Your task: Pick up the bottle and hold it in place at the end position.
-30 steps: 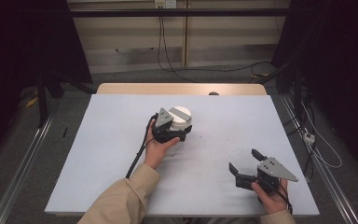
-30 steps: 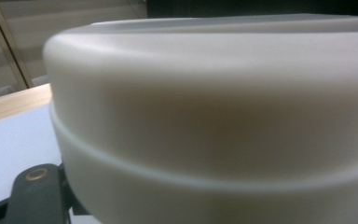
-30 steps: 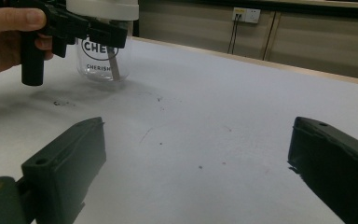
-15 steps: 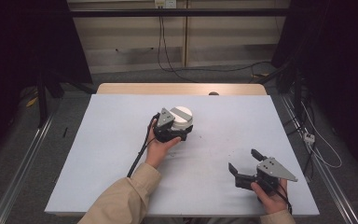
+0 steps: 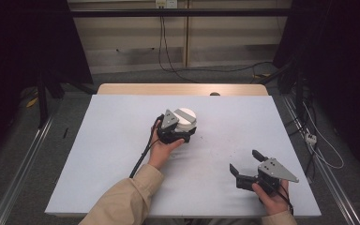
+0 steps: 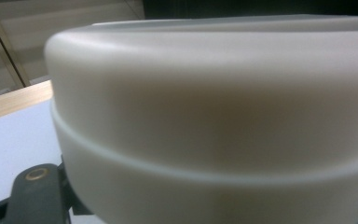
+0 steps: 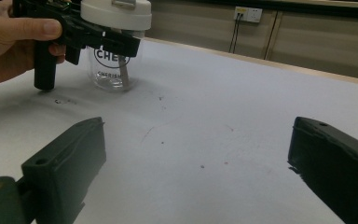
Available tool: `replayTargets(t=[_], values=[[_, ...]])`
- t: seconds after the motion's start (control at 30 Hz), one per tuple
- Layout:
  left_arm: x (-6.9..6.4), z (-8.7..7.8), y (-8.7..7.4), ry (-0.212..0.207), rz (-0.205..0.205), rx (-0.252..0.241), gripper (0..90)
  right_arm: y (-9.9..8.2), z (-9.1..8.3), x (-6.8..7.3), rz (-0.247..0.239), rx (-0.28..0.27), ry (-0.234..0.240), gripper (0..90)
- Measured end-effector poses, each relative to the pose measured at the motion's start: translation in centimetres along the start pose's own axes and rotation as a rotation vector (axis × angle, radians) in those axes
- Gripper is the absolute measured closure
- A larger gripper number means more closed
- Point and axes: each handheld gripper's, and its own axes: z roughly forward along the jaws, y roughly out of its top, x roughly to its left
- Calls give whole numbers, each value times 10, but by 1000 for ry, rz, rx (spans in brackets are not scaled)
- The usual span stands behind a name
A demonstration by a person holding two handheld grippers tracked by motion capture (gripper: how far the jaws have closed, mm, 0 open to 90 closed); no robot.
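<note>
A clear glass jar (image 7: 114,65) with dark lettering and a white lid (image 5: 186,117) stands upright near the middle of the white table (image 5: 112,154). My left gripper (image 5: 183,130) is shut on the lid from the near side, and its black jaws clasp the lid's rim in the right gripper view (image 7: 103,38). The lid (image 6: 214,116) looms large and close in the left gripper view. My right gripper (image 5: 244,161) rests near the table's front right corner. It is open, with bare tabletop between its jaws (image 7: 200,158), and it points toward the jar.
A wooden strip (image 5: 183,89) runs along the table's far edge. Metal rails (image 5: 23,164) flank the table on the floor. Cables and a power strip (image 5: 310,138) lie on the floor at right. Small dark marks (image 7: 163,100) dot the tabletop.
The left gripper and the lid have edged slightly to the right. The right gripper has stayed in place.
</note>
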Motion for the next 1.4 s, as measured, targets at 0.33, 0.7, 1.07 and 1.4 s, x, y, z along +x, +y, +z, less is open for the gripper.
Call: replayTargets(t=[0.33,0.7,1.07,1.4], values=[[0,2,-2,-12,4,-13,184,1,0,0,-4,-1,1,39],[5,-6,-4,-43,10,15,184,1,0,2,-10,3,2,38],[4,-8,-7,-45,9,10,185,11,17,9,-26,39,31,40],[4,-8,-7,-38,10,13,186,21,38,14,12,83,72,54]])
